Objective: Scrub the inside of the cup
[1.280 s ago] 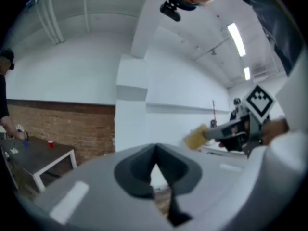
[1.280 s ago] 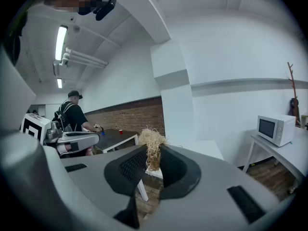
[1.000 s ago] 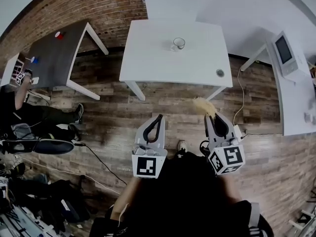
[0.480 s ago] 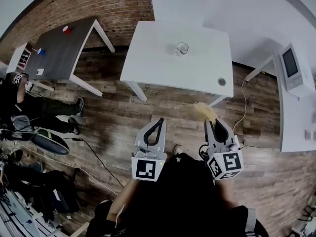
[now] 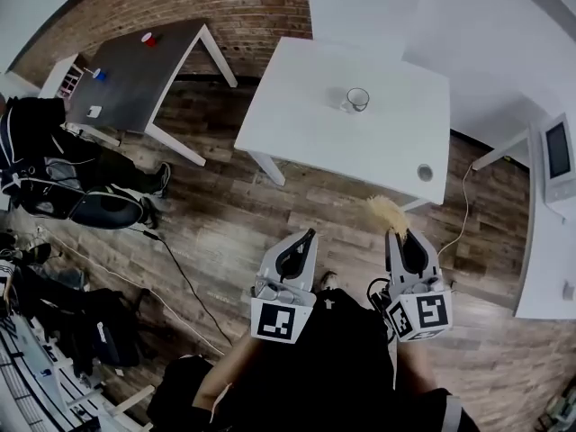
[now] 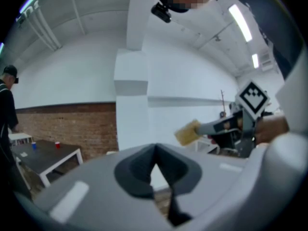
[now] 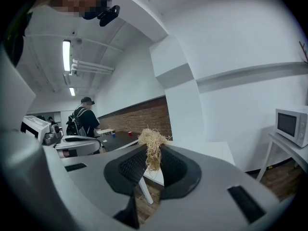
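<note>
A clear glass cup [image 5: 357, 99] stands on the white table [image 5: 315, 124], far ahead of both grippers. My right gripper [image 5: 401, 238] is shut on a tuft of straw-coloured scrubbing fibre [image 5: 388, 213], which sticks out past its fingertips; the same fibre scrubber [image 7: 152, 146] shows between the dark pads in the right gripper view. My left gripper [image 5: 307, 238] is shut with nothing in it. Both are held close to my body above the wooden floor. In the left gripper view the right gripper [image 6: 226, 125] and its scrubber [image 6: 187, 132] appear at the right.
A small round dark object [image 5: 425, 172] lies near the white table's right corner. A dark table [image 5: 135, 79] with a red cup [image 5: 148, 38] stands at the left by the brick wall. A person in black [image 5: 45, 165] sits at the far left. A microwave [image 5: 558, 148] sits at the right.
The view has shifted: the white table and cup now lie further right and slightly nearer. Both grippers kept their pose, still shut, with the fibre scrubber in the right one.
</note>
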`<action>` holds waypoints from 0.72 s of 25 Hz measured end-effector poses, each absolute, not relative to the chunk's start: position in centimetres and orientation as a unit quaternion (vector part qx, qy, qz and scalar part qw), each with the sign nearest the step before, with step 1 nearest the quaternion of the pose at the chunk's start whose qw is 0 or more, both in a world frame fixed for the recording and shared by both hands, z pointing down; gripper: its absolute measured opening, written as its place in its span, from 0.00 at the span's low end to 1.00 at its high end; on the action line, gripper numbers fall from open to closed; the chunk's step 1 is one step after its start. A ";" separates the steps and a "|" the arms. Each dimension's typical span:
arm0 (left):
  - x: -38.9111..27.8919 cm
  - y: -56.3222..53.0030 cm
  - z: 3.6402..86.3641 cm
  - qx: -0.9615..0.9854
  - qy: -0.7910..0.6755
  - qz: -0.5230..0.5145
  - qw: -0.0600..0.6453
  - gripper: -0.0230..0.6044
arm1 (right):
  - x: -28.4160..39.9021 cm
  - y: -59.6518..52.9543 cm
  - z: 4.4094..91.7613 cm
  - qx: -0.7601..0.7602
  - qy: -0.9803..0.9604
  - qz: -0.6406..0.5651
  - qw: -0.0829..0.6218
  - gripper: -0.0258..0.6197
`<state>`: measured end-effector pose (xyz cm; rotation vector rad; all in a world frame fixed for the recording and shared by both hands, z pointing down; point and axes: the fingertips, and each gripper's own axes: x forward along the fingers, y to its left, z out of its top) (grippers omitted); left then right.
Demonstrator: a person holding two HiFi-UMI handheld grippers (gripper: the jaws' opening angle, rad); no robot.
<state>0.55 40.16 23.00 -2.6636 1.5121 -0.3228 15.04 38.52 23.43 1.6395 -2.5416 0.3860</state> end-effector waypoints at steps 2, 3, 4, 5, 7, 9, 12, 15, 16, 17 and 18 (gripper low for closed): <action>0.7 39.1 23.6 -0.870 0.481 -0.107 0.027 0.04 | 14.8 37.4 23.7 0.541 -0.830 0.128 0.048 0.13; 0.8 38.3 23.9 -0.872 0.478 -0.105 0.023 0.04 | 14.8 36.6 23.9 0.544 -0.828 0.128 0.049 0.13; 0.8 37.4 24.2 -0.874 0.474 -0.102 0.019 0.04 | 14.7 35.7 24.0 0.546 -0.826 0.127 0.049 0.13; 0.9 36.2 24.6 -0.877 0.469 -0.101 0.017 0.04 | 14.6 34.6 24.2 0.549 -0.825 0.126 0.050 0.13; 1.0 33.8 25.2 -0.884 0.455 -0.106 0.020 0.04 | 14.3 32.1 24.8 0.557 -0.819 0.125 0.053 0.13; 1.0 31.5 25.5 -0.892 0.440 -0.105 0.024 0.04 | 13.8 29.8 25.4 0.565 -0.813 0.129 0.059 0.13; 0.6 27.9 25.5 -0.904 0.418 -0.086 0.018 0.04 | 12.9 26.4 25.4 0.575 -0.806 0.129 0.064 0.13; 0.3 24.3 26.0 -0.915 0.392 -0.092 0.009 0.04 | 12.2 23.0 25.0 0.589 -0.795 0.130 0.066 0.13; 0.3 23.1 25.9 -0.919 0.384 -0.090 0.010 0.04 | 12.2 22.0 24.8 0.595 -0.790 0.130 0.066 0.13; 0.4 22.0 25.7 -0.923 0.374 -0.089 0.011 0.04 | 12.1 21.1 24.5 0.602 -0.786 0.130 0.066 0.13; 0.5 21.0 25.5 -0.927 0.364 -0.088 0.015 0.04 | 12.1 20.4 24.3 0.608 -0.781 0.129 0.065 0.13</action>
